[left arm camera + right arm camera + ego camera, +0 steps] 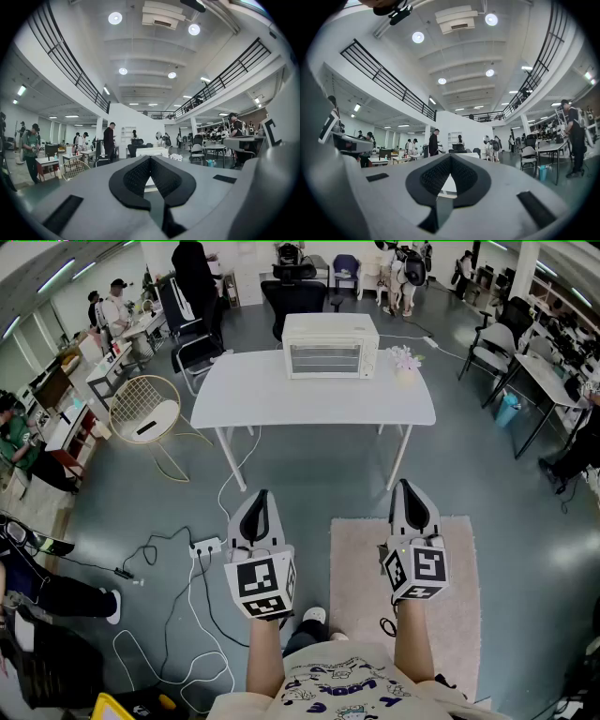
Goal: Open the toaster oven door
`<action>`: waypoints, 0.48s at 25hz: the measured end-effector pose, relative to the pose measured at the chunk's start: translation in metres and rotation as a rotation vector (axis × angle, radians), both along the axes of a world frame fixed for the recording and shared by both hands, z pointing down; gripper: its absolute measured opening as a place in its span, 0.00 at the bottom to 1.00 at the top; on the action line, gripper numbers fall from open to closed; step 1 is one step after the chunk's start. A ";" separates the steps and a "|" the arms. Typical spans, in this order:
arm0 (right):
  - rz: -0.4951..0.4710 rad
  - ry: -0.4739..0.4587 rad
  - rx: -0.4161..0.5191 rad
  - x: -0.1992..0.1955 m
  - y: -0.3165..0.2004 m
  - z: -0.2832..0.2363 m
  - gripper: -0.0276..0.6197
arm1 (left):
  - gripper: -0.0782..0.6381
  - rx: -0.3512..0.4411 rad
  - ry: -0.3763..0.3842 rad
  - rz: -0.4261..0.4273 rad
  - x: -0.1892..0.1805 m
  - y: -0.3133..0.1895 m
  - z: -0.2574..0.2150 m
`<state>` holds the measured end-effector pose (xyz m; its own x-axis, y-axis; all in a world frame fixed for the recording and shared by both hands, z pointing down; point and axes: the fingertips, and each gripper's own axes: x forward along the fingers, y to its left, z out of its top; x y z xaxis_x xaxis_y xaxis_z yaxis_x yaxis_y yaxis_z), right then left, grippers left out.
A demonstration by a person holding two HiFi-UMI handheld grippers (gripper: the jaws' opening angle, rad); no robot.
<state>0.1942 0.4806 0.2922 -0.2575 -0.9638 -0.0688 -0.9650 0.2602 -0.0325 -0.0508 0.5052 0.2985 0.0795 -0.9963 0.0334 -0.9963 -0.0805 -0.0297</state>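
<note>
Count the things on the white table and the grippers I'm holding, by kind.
Toaster oven: 1
Flowers: 1 bunch
Grippers: 2, the left gripper and the right gripper
Total: 4

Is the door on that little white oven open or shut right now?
Shut. The toaster oven door stands upright, flush with the oven's front.
</note>
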 end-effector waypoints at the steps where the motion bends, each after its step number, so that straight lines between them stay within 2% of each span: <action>1: 0.001 0.001 0.000 -0.002 0.000 0.000 0.04 | 0.12 0.000 0.004 0.002 -0.002 0.000 0.000; 12: -0.005 0.004 0.000 -0.005 -0.004 0.001 0.04 | 0.12 0.002 0.010 -0.004 -0.007 -0.002 0.002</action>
